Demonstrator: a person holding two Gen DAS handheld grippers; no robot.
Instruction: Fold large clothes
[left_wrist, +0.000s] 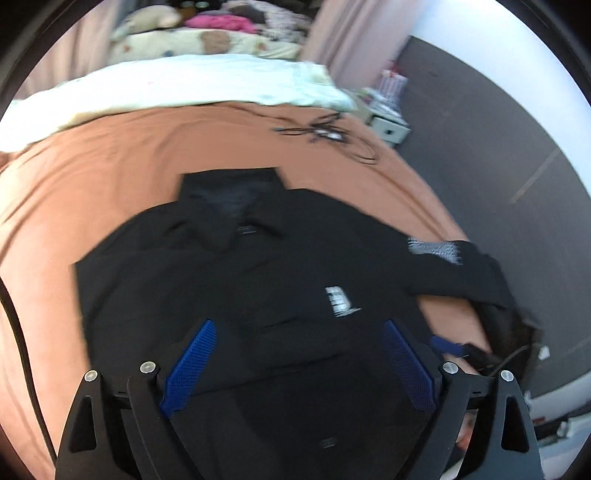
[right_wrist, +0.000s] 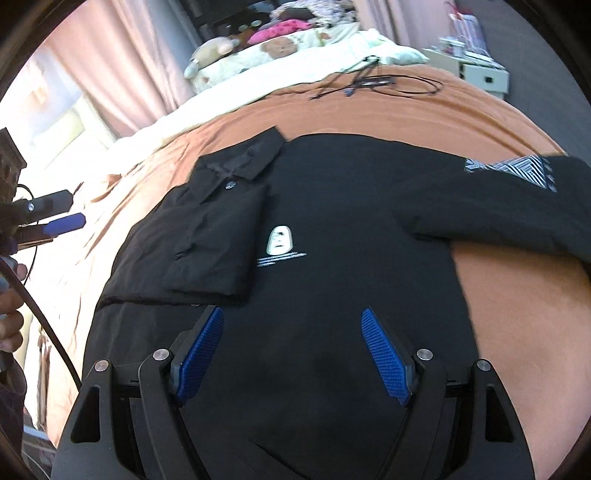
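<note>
Both hand-held grippers — left (left_wrist: 299, 354) and right (right_wrist: 291, 354) — hover with jaws apart, empty, over the black shirt (right_wrist: 332, 229) spread just ahead on the bed (right_wrist: 369, 107), one sleeve folded inward — likely mid-fold.

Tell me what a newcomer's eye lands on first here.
A large black collared shirt with a white chest logo lies spread on the rust-orange bedsheet, one side already folded over the front. Its other sleeve, with a white patterned patch, stretches out sideways. A tangle of black cables lies beyond.
</note>
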